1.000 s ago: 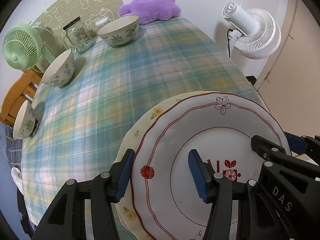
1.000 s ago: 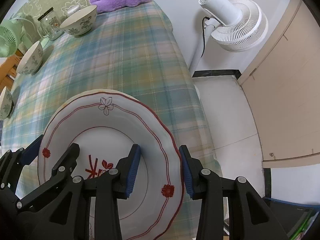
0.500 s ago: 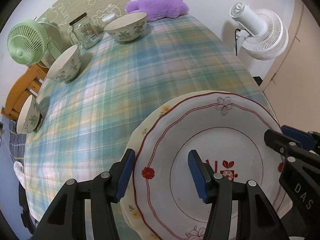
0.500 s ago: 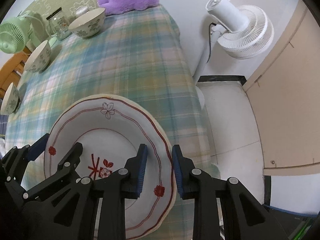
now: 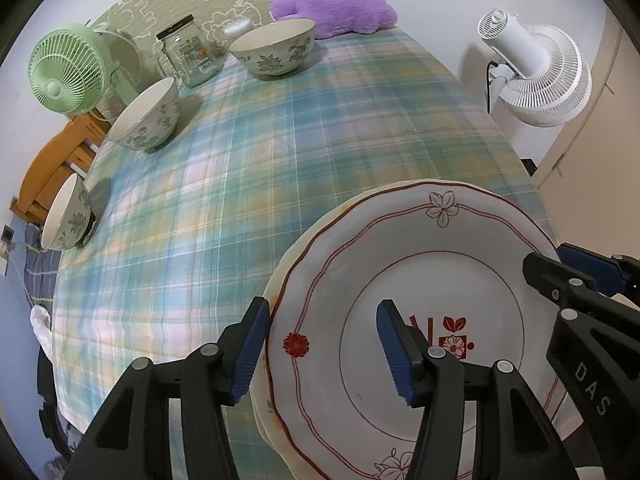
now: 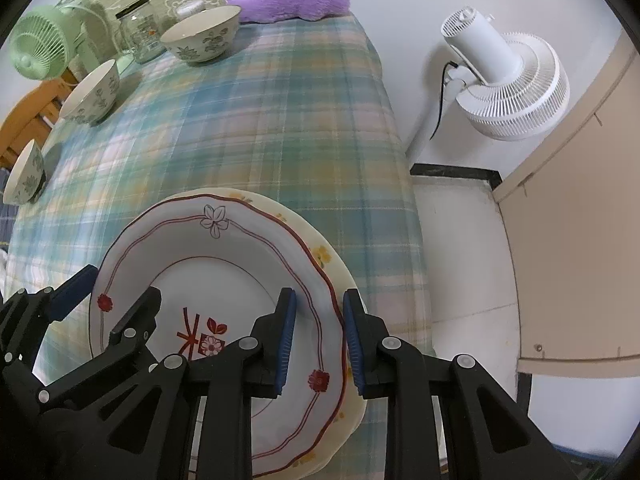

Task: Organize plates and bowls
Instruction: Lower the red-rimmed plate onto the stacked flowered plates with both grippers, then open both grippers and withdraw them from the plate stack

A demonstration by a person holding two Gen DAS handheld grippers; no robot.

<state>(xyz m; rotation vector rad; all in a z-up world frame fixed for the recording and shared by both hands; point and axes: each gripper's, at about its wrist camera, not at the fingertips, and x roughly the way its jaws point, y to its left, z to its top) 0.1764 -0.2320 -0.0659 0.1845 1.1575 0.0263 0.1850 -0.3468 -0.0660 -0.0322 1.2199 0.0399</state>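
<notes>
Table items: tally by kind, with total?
Bowls: 3
Plates, stacked, red-trimmed one over a cream one: 2
Glass jar: 1
Purple cushion: 1
Total: 7

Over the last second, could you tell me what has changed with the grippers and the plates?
The right gripper narrowed its jaws around the rims of the red-patterned plate and the cream plate beneath it. The left gripper kept the same half-open span over the opposite rim. The three bowls stayed put.
</notes>
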